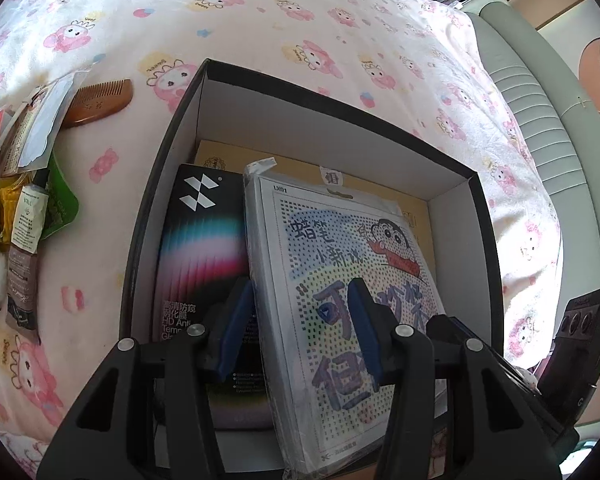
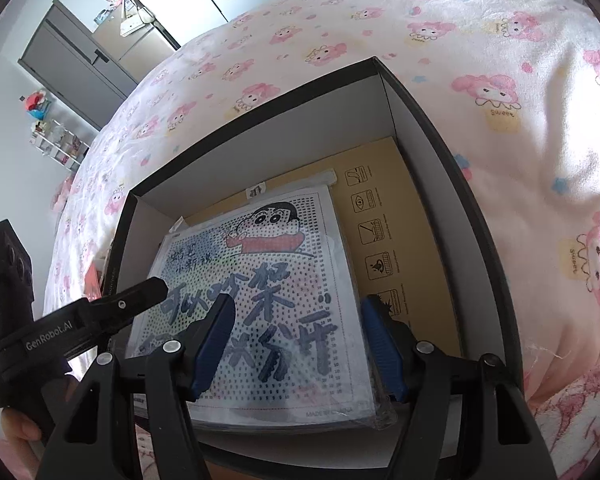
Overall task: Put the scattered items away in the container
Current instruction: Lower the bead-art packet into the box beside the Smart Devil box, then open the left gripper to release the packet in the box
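Both claws on one flat kit [image 1: 340,280], tilted over the open box [image 1: 452,184] on the bed: left claw [image 1: 304,328] clamped on its near left edge, right claw [image 2: 300,344] pinching the near right. Long axis pointing away (loose items lying well left, outside).

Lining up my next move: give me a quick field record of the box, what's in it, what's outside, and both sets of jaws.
container: black box, open, on pink cartoon blanket
inside: wrapped cartoon kit, tilted over black film package; yellow card beneath
outside: wooden comb, pile of packets
left gripper: jaws apart, astride kit's edge; grip unclear
right gripper: same, opposite edge
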The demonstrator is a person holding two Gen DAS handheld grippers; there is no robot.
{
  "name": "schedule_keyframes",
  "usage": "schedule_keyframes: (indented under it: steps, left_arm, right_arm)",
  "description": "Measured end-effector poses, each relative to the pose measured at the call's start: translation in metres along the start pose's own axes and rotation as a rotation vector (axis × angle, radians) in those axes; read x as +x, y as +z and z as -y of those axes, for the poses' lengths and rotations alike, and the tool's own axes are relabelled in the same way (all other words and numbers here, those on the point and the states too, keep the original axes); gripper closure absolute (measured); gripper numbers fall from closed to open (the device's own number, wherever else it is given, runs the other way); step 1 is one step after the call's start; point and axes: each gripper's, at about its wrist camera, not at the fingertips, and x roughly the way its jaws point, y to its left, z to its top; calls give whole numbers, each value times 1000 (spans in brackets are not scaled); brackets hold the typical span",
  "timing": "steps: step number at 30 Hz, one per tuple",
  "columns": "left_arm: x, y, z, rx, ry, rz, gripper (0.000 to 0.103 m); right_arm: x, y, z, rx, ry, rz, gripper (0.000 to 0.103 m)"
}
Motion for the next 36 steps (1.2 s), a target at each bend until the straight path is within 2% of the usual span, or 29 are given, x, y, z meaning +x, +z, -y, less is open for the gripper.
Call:
schedule_keyframes:
  steps: [6, 11, 13, 15, 19, 22, 24, 27, 29, 31, 34, 36]
  left_arm:
    - [2, 0, 7, 65, 19, -26, 54]
    - [-3, 7, 1, 33, 53, 33, 60]
    - [5, 14, 5, 29, 82, -2, 60]
    - [12, 21, 5, 3, 77, -29, 60]
    - [20, 26, 2, -28, 158, -35, 63]
    - [32, 25, 11, 29, 205, -59, 62]
    - [38, 24, 13, 28, 179, -80, 60]
    - [42, 20, 22, 39, 62, -109, 60]
    - [41, 16, 26, 52, 12, -115, 60]
    - [33, 13, 26, 52, 32, -84, 61]
    - [15, 11, 23, 77, 120, -22, 62]
    - [7, 9, 20, 77, 145, -2, 62]
  right_arm:
    - [-2, 2, 5, 8, 37, -10, 40]
    - [-5, 3, -6, -20, 23, -10, 40]
    - [-10, 6, -13, -34, 25, 17, 40]
    - [-8, 9, -20, -54, -1, 32, 40]
    - [8, 9, -27, -67, -25, -15, 40]
    - [11, 4, -30, -114, -62, -37, 40]
    - [8, 2, -28, -139, -91, -42, 40]
    - [1, 4, -23, -154, -104, -43, 40]
    - [1, 6, -21, -159, -117, -47, 40]
    - [3, 8, -25, -188, -134, -63, 40]
    - [11, 14, -38, -257, -129, -110, 40]
    - [19, 17, -49, -299, -102, -144, 40]
